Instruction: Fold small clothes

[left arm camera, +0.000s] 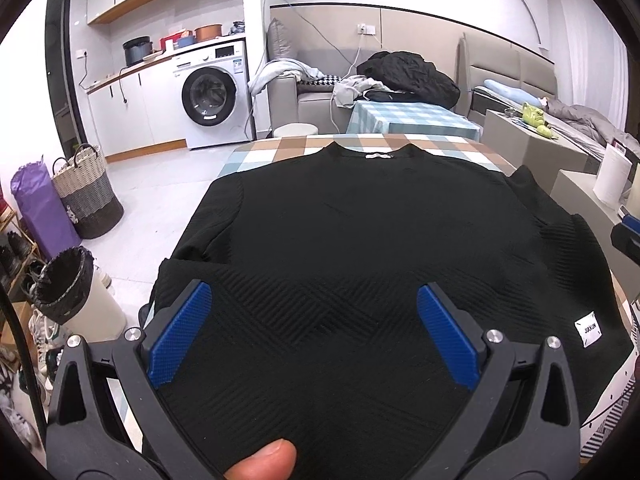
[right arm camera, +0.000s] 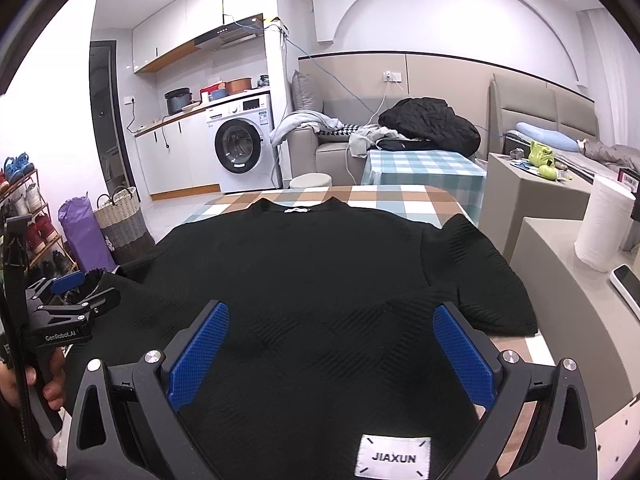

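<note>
A black top [left arm camera: 352, 248] is spread flat on the surface [left arm camera: 280, 146], which is covered by a checked cloth in brown, white and blue. A white tag [right arm camera: 394, 458] is sewn near its hem. The left tongs [left arm camera: 314, 312] and the right tongs [right arm camera: 330, 332] are held spread wide above the top, with nothing pinched. Behind, a washing machine [left arm camera: 210, 94], a grey sofa [left arm camera: 304, 100] and a woven basket [left arm camera: 86, 192] are seen

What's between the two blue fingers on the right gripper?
Only the black shirt, lying flat on the checked table. Its white JIAXUN label sits just below the open right gripper, in the right wrist view.
</note>
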`<state>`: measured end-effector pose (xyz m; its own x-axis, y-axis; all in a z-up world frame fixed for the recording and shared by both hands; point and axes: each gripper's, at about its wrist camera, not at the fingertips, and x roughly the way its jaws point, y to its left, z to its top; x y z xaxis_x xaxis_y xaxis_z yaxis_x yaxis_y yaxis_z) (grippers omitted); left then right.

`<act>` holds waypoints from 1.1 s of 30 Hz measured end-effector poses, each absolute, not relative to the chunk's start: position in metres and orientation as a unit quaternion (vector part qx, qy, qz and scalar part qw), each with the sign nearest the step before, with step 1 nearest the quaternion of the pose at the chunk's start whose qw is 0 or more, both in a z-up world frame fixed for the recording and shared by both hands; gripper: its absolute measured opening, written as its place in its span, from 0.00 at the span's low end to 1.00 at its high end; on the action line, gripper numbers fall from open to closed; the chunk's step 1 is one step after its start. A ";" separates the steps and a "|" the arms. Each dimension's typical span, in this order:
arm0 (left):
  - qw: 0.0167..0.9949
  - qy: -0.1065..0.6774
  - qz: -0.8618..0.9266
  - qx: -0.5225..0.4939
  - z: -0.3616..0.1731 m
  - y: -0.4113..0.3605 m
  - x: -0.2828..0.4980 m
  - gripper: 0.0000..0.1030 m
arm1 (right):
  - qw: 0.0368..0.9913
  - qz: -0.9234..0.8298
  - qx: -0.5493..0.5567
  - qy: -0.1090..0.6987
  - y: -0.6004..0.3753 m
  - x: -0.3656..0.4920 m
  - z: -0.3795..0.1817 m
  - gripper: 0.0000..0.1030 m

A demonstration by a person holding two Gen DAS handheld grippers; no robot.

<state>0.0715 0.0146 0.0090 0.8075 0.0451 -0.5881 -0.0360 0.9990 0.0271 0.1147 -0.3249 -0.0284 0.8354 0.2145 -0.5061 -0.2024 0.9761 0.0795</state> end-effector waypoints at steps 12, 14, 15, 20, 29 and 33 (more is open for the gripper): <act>0.942 0.335 0.021 -0.011 0.007 0.024 0.075 1.00 | 0.958 0.109 0.004 0.266 -0.317 0.115 -0.024 1.00; 0.941 0.336 0.024 -0.010 0.008 0.023 0.076 1.00 | 0.958 0.106 0.004 0.266 -0.318 0.117 -0.023 1.00; 0.941 0.336 0.024 -0.009 0.008 0.022 0.075 1.00 | 0.958 0.106 0.006 0.265 -0.319 0.117 -0.023 1.00; 0.943 0.331 0.022 -0.003 0.011 0.020 0.073 1.00 | 0.959 0.099 0.014 0.264 -0.325 0.116 -0.020 1.00; 0.944 0.329 0.024 0.001 0.017 0.019 0.067 1.00 | 0.958 0.092 0.025 0.269 -0.330 0.116 -0.018 1.00; 0.945 0.327 0.025 0.000 0.018 0.020 0.067 1.00 | 0.957 0.092 0.026 0.273 -0.330 0.117 -0.017 1.00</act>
<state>0.0668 0.0197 0.0182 0.7848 0.0471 -0.6179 -0.0470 0.9988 0.0164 0.1167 -0.3296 -0.0169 0.8337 0.1905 -0.5184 -0.1625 0.9817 0.0995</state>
